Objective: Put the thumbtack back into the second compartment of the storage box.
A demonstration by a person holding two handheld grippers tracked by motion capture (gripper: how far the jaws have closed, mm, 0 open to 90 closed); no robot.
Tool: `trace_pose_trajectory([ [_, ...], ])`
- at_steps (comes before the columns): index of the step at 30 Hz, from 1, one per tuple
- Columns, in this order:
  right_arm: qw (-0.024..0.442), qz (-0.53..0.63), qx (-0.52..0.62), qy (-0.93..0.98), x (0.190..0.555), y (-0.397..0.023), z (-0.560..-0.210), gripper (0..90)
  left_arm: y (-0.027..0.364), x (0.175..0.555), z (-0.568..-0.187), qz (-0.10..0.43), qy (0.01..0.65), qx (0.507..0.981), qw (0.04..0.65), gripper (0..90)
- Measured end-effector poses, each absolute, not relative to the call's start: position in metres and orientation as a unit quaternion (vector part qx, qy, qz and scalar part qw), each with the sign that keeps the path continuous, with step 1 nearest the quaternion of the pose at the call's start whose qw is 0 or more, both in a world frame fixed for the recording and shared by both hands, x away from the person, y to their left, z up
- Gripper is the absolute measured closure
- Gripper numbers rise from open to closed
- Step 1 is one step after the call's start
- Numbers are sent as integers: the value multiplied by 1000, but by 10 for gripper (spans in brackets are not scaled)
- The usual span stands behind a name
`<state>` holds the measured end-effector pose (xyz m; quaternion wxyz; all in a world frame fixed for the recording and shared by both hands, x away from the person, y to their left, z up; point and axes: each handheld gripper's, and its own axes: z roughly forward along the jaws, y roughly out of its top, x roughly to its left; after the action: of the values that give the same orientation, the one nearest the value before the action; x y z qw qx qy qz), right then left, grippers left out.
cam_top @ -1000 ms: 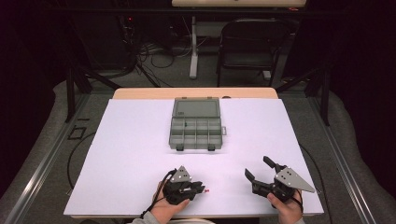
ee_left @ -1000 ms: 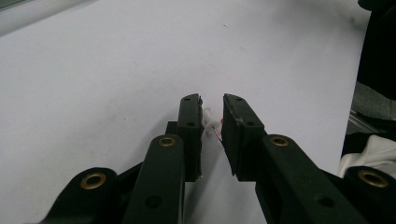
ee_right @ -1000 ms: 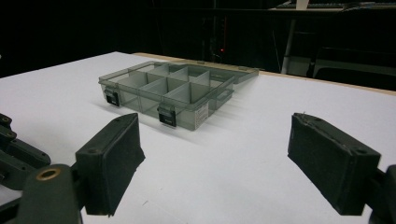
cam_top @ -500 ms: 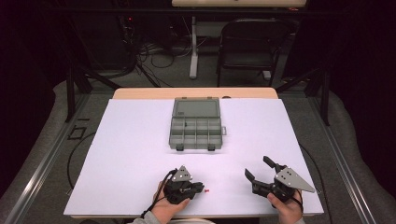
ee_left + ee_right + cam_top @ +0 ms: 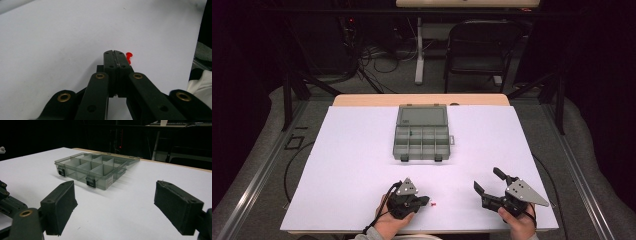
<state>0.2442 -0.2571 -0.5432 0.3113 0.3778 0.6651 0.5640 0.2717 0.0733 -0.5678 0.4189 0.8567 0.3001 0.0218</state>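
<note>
At the near edge of the white tabletop (image 5: 337, 165), the left hand-held gripper (image 5: 115, 53) has just pressed its jaws together with nothing between them; the red pushpin (image 5: 129, 57) lies just beside its tip, on the right, stem pointing near. The right hand-held gripper (image 5: 490, 182) stands spread, farther off. The compartment box (image 5: 422, 142) sits open farther back. No writing is legible.
</note>
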Motion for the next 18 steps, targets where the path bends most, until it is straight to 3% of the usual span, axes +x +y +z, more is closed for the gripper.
trace_pose_trajectory([
  [18, 312, 565, 378, 664, 244, -257, -543, 169, 85, 278, -556, 29, 315, 838, 445, 900],
])
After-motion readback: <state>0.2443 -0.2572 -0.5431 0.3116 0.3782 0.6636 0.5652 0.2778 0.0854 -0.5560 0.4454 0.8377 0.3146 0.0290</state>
